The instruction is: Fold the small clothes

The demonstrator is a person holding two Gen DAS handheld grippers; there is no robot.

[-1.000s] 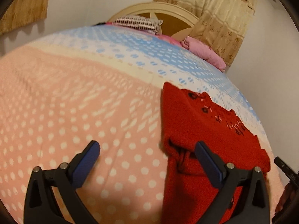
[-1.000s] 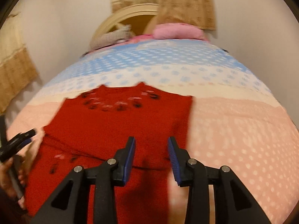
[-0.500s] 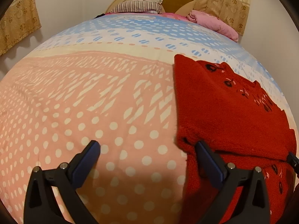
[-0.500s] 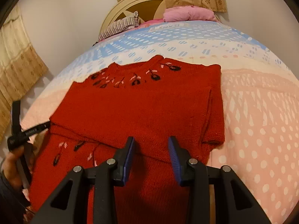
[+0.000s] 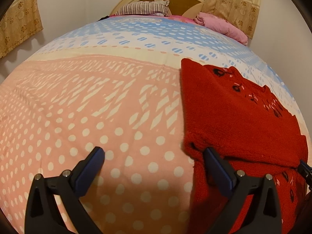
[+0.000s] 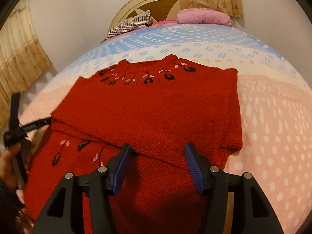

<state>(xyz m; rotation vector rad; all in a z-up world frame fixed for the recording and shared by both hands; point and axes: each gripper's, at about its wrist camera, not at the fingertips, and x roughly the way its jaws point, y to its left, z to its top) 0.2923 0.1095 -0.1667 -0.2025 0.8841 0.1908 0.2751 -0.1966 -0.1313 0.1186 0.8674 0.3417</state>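
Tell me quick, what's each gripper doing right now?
Left gripper: open, holding nothing, one finger at the red sweater's folded edge.
Right gripper: jaws opening, holding nothing, over the sweater.

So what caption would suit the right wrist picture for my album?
Right claw opening over a folded red sweater on a dotted bedspread, nothing pinched between its pads.

A dotted pink-and-blue bed [image 5: 101, 101] bears a folded red sweater [image 6: 148, 113]; pillows [image 5: 144, 8] lie at its head.
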